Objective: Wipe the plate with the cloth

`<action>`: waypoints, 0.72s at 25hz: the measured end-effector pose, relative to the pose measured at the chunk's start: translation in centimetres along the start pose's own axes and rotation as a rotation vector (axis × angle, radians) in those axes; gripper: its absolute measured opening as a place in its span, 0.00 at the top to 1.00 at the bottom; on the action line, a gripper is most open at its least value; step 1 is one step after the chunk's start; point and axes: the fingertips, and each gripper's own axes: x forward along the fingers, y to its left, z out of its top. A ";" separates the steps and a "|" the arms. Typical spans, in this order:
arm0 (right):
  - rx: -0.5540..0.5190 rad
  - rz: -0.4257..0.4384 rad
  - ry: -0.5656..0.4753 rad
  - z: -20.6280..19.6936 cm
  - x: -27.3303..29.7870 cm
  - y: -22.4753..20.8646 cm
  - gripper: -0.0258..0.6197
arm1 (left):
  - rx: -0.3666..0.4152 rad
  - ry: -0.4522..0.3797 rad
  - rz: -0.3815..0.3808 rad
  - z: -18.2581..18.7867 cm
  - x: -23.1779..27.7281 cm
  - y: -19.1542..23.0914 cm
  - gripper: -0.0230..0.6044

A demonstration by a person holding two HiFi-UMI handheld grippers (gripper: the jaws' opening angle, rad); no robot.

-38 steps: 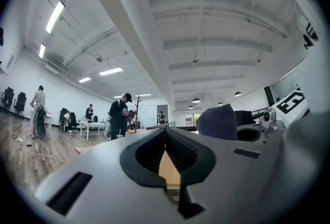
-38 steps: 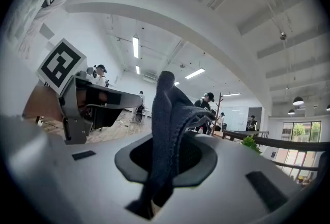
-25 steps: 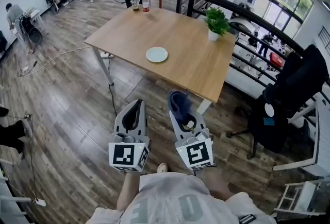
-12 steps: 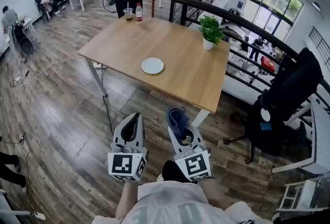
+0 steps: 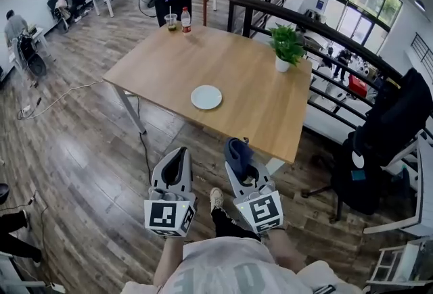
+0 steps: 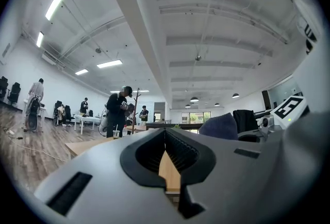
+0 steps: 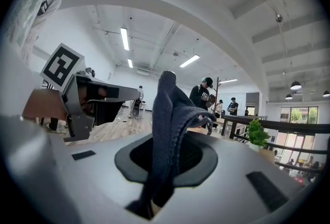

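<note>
right gripper (image 5: pixel 241 169) clamped on dark blue cloth (image 5: pixel 236 149) for wiping; left gripper (image 5: pixel 177 157) closed, empty; round white plate (image 5: pixel 206 96) lies well apart, unreached

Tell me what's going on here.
A person stands short of the light wooden table, a gripper in each hand. The right gripper is shut on a dark blue cloth; the left gripper is shut and empty. The round white plate lies on the table untouched, so wiping has not begun.
</note>
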 end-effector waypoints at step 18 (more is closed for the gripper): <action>0.034 0.043 0.025 -0.9 19.2 -14.6 0.87 | 0.068 0.025 0.152 0.1 21.0 14.2 0.95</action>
